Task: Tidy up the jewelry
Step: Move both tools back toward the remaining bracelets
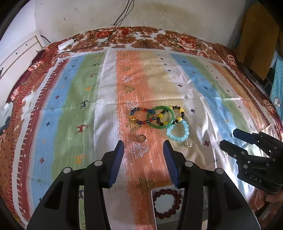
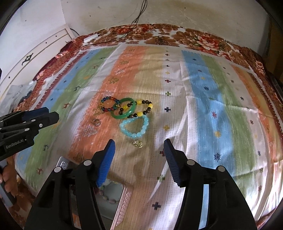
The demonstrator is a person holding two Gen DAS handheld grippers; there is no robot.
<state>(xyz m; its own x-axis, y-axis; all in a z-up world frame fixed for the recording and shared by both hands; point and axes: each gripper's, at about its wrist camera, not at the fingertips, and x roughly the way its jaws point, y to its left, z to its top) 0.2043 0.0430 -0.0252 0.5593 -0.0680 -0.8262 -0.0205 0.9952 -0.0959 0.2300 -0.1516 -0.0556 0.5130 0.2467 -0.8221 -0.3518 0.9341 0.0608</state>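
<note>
- Lying in a loose cluster on the orange stripe of the striped cloth, we see four bracelets: a green bangle in the middle, a multicolour bead bracelet overlapped by its left side, a yellow-and-dark bead bracelet threaded under its right side, and a pale blue bead bracelet just in front, touching the bangle's rim.
- We find two smaller pieces nearer to us: a small ring on the orange stripe, apart from the cluster, and a small gold charm just in front of the pale blue bracelet.
- We see a box with a patterned rim at the near edge, below both tools; in the left wrist view a dark red bead bracelet lies inside it, and in the right wrist view another beaded piece shows there, too blurred for us to name.
- Our left tongs hang above the cloth with the blue pads wide apart and nothing between them, the ring just ahead.
- Our right tongs are likewise spread wide and hold nothing, with the gold charm between the tips in that view.
- We see the striped cloth spread over a floral cover, with black cables running down the stained wall behind.
</note>
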